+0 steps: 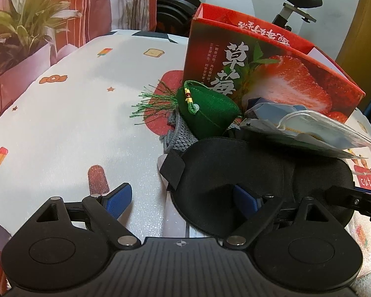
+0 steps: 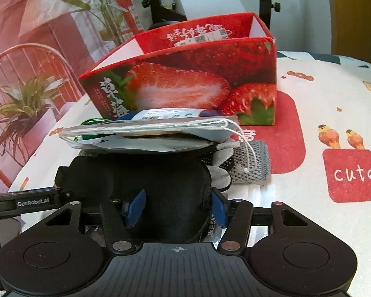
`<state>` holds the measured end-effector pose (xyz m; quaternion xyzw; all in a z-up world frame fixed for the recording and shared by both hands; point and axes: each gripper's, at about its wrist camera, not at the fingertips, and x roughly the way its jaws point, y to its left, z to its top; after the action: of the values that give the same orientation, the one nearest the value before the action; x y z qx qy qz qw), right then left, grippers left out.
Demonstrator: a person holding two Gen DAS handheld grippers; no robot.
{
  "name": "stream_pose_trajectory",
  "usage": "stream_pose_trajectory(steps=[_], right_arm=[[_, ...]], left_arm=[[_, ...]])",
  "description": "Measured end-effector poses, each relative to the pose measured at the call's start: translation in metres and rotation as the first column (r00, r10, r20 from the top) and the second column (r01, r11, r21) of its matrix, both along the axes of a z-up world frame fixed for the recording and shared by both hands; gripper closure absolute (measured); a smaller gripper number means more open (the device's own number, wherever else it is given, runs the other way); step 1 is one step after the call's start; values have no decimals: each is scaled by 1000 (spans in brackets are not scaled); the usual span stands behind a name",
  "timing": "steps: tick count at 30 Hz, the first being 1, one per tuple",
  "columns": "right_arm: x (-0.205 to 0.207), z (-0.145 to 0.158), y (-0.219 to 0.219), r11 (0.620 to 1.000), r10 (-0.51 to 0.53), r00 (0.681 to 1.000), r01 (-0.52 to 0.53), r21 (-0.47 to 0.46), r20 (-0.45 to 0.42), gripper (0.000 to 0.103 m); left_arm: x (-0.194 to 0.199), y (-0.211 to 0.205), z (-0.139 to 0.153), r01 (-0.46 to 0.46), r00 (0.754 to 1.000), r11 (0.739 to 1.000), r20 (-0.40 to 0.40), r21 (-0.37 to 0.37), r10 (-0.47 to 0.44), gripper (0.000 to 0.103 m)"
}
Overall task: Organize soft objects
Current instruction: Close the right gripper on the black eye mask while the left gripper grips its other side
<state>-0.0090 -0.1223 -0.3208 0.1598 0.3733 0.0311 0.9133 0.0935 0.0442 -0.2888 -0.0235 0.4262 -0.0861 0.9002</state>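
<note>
A black eye mask (image 2: pixel 146 173) is seen pinched by the right claw (image 2: pixel 176 206), both blue pads pressed into its padding. The left claw (image 1: pixel 183 200) is held spread; one pad is tucked under the mask's edge, the other is free. The mask lies on the worktop (image 1: pixel 61 123) in front of a strawberry box (image 2: pixel 197 74), beside a green sachet (image 1: pixel 207 113), grey gloves (image 2: pixel 249 163) and packaged face masks (image 2: pixel 148 133).
</note>
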Motion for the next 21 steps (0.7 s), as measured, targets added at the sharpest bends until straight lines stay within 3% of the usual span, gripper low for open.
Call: stream_pose_trajectory(steps=[4,9,15,21], right_arm=[[-2,1,3,999,4,1000,-4,-33,3,64],[-2,-2,2,998,2,1000,-3,-63,-8,75],[-2,-5,1,997,-1,1000,-1,-72,-21,77],[-2,-7,1,997,-6,1000,3,-76,-29,77]], left_arm=[[-1,1,0,-1,1000,1000,6,-1,1,12],[-4,5,6,6,999,999,32,-34,-5,22],[-6,18,15,-29,997,994,64,-107,35,24],[5,26,22,-63,994,993,86,-97,72,24]])
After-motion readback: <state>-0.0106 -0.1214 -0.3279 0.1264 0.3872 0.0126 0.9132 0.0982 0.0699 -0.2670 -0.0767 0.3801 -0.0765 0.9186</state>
